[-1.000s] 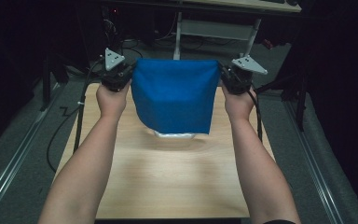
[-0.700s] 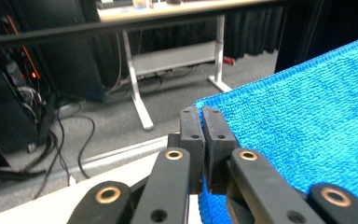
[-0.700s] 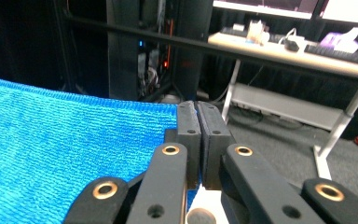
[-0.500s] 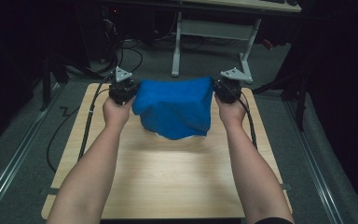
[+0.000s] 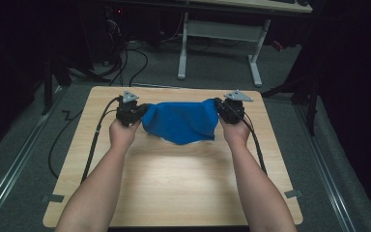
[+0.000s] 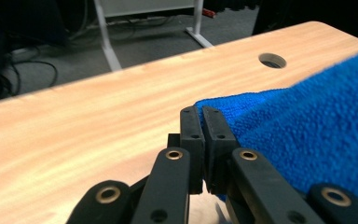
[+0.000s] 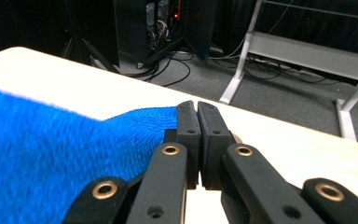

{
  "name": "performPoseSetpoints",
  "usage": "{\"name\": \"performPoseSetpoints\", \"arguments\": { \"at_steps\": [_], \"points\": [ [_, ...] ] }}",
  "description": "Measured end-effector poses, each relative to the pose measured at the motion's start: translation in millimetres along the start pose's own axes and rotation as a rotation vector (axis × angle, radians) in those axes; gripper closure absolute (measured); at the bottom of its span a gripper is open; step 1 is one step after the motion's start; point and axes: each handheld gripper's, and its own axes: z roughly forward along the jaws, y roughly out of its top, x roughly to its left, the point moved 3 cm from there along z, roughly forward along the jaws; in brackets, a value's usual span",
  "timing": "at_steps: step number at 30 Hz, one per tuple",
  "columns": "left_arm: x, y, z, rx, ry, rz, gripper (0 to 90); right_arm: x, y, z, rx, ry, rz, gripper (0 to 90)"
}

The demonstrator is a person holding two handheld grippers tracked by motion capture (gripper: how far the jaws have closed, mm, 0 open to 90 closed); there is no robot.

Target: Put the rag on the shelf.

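Observation:
A blue towel hangs stretched between the two grippers over the far half of the wooden table, its lower edge resting on the tabletop. The left gripper pinches the towel's left corner; in the left gripper view its jaws are pressed together at the gripper tip with blue cloth spreading to the right. The right gripper pinches the right corner; in the right gripper view the gripper tip is closed, with the towel running off to the left.
A round cable hole sits in the table near its far corner. Black cables trail from both grippers along the table. Beyond the far edge stand white desk legs and floor cables.
Both grippers have come down and toward the table's far half with the towel. The cloth, earlier held high and hanging long, now sags low and bunches on the tabletop.

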Motion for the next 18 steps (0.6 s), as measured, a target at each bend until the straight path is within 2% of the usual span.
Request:
{"name": "performPoseSetpoints", "arguments": {
  "at_steps": [4,6,12,15,16,18],
  "points": [
    [-4.1,-8.2,3.6,0.013,-0.020,-0.004,88.3,1.5,-7.9,-0.3,0.010,0.002,-0.002,89.2],
    [-8.6,-12.8,7.7,0.031,-0.033,0.006,88.3,2.8,-17.4,0.6,0.035,0.007,0.006,89.2],
    [-15.3,-17.9,13.1,0.050,-0.053,0.011,88.3,7.2,-30.2,5.4,0.060,0.018,-0.007,89.2],
    [-15.5,-21.3,13.9,0.044,-0.056,0.001,88.2,8.0,-35.8,7.7,0.073,0.023,0.006,89.2],
    [-13.9,-25.8,15.1,0.051,-0.062,-0.019,88.2,7.9,-38.1,8.7,0.082,0.024,0.004,89.2],
    [-12.4,-30.5,16.2,0.058,-0.060,-0.028,88.2,8.0,-41.4,10.4,0.096,0.021,0.001,89.2]
  ]
}}
